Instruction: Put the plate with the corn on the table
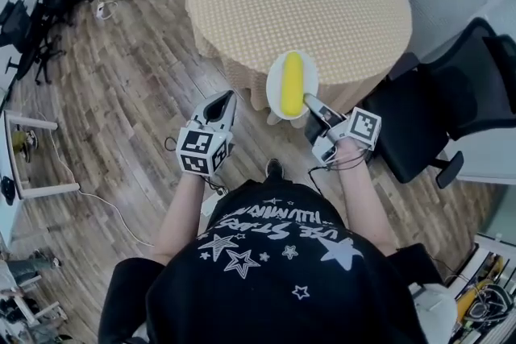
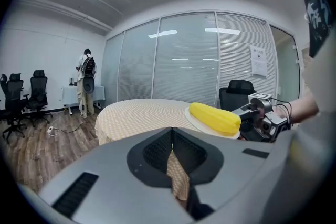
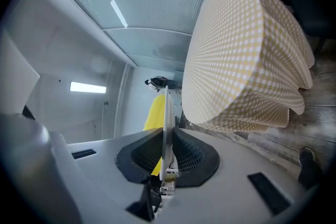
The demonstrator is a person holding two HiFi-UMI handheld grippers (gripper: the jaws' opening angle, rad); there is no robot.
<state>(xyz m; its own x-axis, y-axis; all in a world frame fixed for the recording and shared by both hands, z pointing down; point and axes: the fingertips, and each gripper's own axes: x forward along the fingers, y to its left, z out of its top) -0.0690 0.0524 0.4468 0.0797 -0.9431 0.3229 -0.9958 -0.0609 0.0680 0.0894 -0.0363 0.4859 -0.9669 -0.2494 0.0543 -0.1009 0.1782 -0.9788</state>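
Observation:
A white plate [image 1: 276,86] with a yellow corn cob [image 1: 292,82] on it hangs in the air at the near edge of the round table [image 1: 298,0], which has a beige checked cloth. My right gripper [image 1: 310,105] is shut on the plate's near rim. In the right gripper view the plate [image 3: 166,128] stands edge-on between the jaws, the corn [image 3: 154,113] behind it. My left gripper [image 1: 222,103] is shut and holds nothing, left of the plate. The left gripper view shows the corn [image 2: 214,118] and plate [image 2: 195,122] beside the table [image 2: 142,113].
A black office chair [image 1: 439,109] stands right of the table, close to my right arm. Wooden floor [image 1: 121,84] lies left of the table with cables on it. More chairs [image 1: 32,4] stand at far left. A person [image 2: 85,81] stands across the room.

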